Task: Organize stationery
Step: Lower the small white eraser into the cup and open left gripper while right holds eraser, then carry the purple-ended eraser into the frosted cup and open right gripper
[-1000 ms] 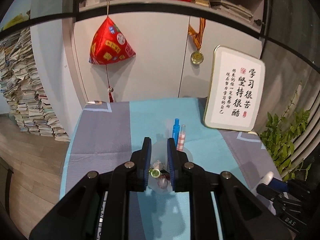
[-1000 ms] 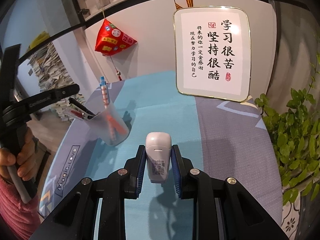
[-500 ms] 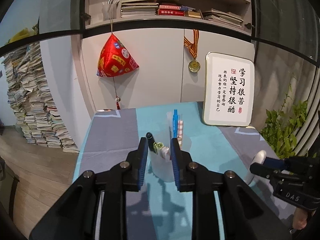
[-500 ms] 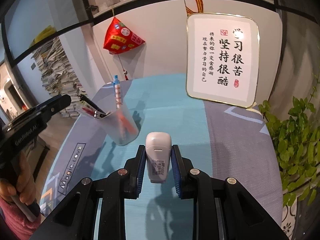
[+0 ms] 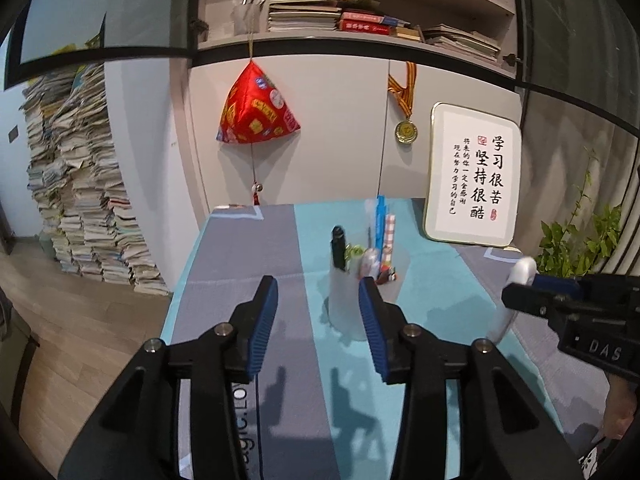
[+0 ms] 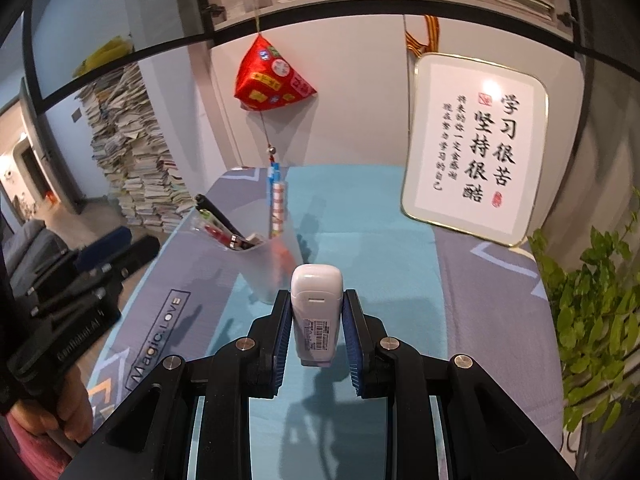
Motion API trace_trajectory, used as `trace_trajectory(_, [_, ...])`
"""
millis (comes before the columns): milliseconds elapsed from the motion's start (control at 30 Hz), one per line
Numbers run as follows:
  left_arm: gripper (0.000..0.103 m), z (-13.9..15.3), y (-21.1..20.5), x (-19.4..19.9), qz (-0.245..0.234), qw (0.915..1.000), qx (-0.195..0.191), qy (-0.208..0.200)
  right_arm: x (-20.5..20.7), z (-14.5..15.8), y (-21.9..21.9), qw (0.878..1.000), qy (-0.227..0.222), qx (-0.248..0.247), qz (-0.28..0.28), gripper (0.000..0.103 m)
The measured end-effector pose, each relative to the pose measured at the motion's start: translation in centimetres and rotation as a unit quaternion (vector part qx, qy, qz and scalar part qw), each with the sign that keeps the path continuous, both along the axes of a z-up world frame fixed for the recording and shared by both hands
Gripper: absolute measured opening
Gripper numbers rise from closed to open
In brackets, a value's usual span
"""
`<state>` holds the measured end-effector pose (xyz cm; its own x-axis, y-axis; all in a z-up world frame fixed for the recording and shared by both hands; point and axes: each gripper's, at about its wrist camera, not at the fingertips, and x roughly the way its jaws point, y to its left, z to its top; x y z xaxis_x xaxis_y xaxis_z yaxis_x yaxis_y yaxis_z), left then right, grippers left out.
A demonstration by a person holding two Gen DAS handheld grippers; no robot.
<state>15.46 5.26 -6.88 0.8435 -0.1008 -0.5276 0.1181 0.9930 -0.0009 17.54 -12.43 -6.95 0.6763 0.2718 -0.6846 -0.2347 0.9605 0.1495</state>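
Cup (image 5: 347, 304) of pens (image 5: 338, 247) is sitting upright around the middle of the table (image 5: 248, 264), on the teal strip of the cloth, back toward the far edge. Left tongs (image 5: 318, 322) just opened up, nothing between the blue pads, cup is a bit past them. Right tongs (image 6: 316, 322) are clamped on a white eraser (image 6: 316, 312) that sticks up between the pads, held above the cloth near the cup. Framed sign (image 6: 476, 148) leans at the far right corner.
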Motion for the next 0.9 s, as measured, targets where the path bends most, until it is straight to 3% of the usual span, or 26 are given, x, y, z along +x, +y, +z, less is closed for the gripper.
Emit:
trace_trajectory(267, [0.06, -1.4, 1.4, -1.4, 0.024, 0.9997, 0.007, -0.007, 1.1, 2.3, 3.1, 0.999, -0.036, -0.007, 0.02, 0.025])
trace_trajectory(633, [0.062, -3.1, 3.7, -2.1, 0.044, 0.9988, -0.015, 0.017, 4.6, 4.5, 7.0, 0.998, -0.063, 0.001, 0.025, 0.025])
trace_trajectory(900, [0.062, -3.6, 4.2, -2.1, 0.042, 0.9988, -0.013, 0.021, 7.3, 3.1, 7.8, 0.999, -0.049, -0.002, 0.002, 0.025])
